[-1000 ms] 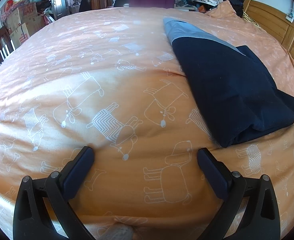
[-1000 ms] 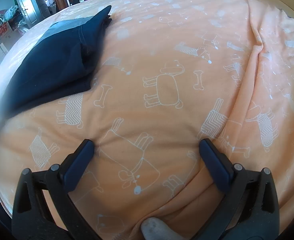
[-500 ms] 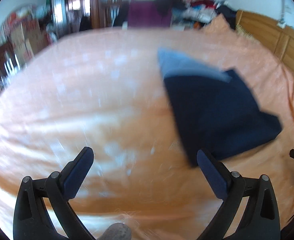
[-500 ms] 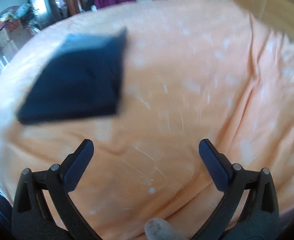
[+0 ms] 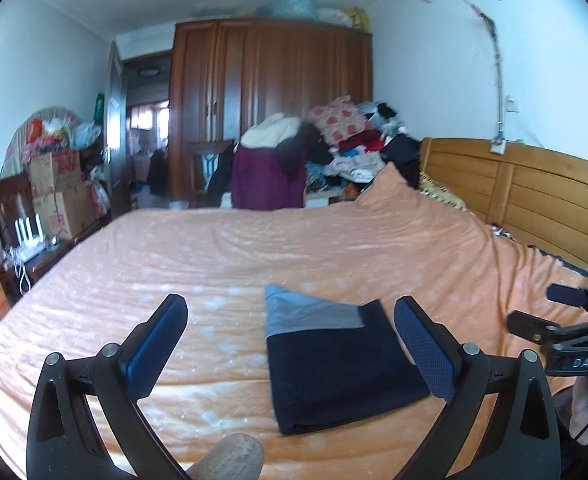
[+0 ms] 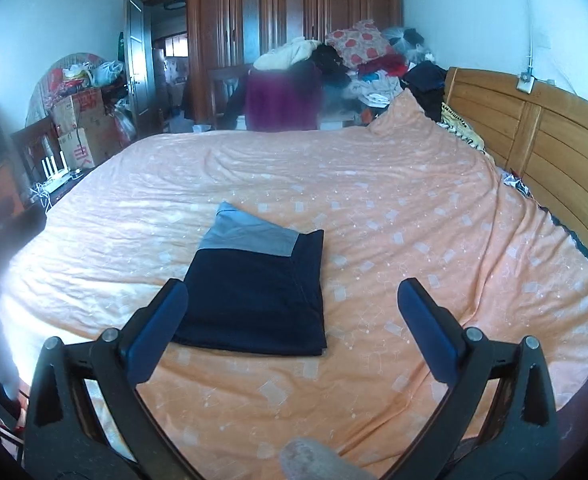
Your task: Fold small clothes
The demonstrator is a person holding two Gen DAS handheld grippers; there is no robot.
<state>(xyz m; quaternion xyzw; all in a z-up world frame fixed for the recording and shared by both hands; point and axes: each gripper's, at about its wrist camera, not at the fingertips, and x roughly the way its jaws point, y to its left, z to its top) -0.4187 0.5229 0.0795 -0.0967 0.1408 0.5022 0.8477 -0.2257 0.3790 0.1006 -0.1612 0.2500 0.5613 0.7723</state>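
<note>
A dark navy garment with a light blue-grey band [image 5: 334, 364] [image 6: 254, 284] lies folded into a flat rectangle on the orange bedspread [image 5: 254, 256] [image 6: 394, 208]. My left gripper [image 5: 290, 340] is held open above the bed's near edge, its fingers apart with nothing between them; the garment lies beyond it, toward its right finger. My right gripper [image 6: 292, 312] is also open and empty, with the garment beyond its left finger. In the left wrist view the right gripper [image 5: 550, 312] shows at the far right, off the bed.
A wooden headboard [image 5: 534, 200] [image 6: 534, 128] runs along the right. A pile of clothes and a chair draped in purple [image 5: 270, 176] [image 6: 282, 100] stand past the bed's far side before a brown wardrobe [image 5: 274, 100]. Cardboard boxes [image 5: 58, 196] crowd the left wall.
Both grippers have lifted and pulled back from the bedspread, tilting up so the whole room and the folded garment come into view. Both stayed open.
</note>
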